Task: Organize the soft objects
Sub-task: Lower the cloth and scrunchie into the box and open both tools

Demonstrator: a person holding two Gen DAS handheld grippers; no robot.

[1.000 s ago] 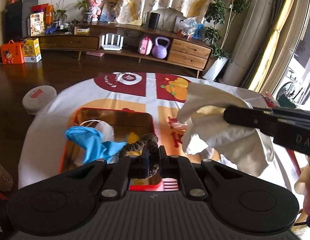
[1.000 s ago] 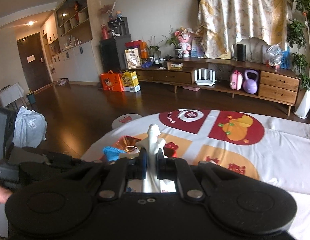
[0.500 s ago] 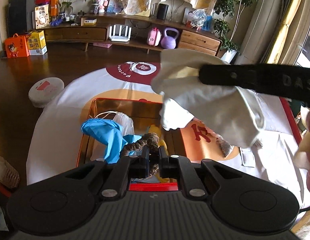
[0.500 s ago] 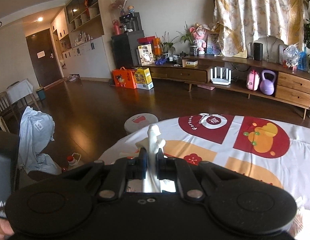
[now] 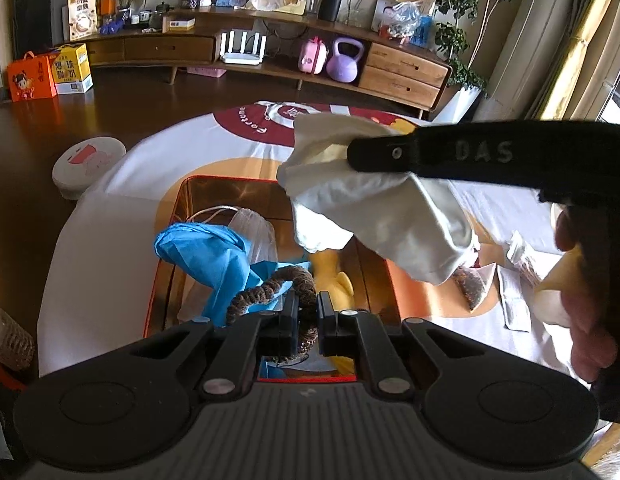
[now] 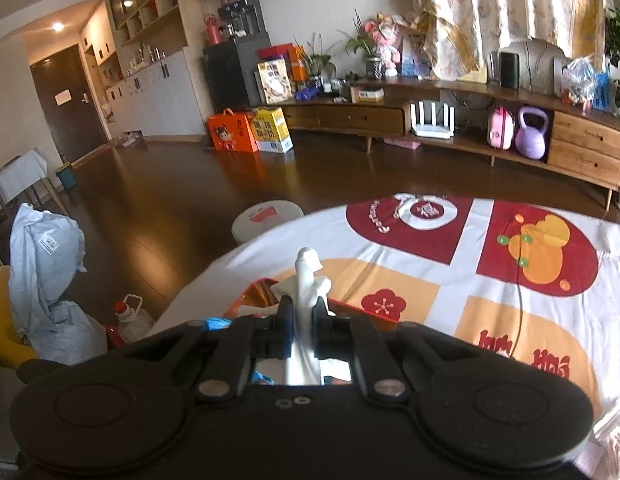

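Your left gripper point(image 5: 308, 312) is pinched on the brown braided hair tie point(image 5: 270, 292), a light, springy loop that hangs low over the red-rimmed tin point(image 5: 166, 240); a pinch on one strand should be enough. That tin already holds a blue glove point(image 5: 206, 252), a white face mask point(image 5: 254, 232) and something soft and yellow point(image 5: 329, 276). Your right gripper point(image 6: 304, 320) is clamped on the white cloth point(image 5: 373, 208), limp and drooping over the tin's right side.

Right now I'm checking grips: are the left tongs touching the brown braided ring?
Touching. The left wrist view shows the left tongs shut on the brown braided ring, which passes between the closed fingers.
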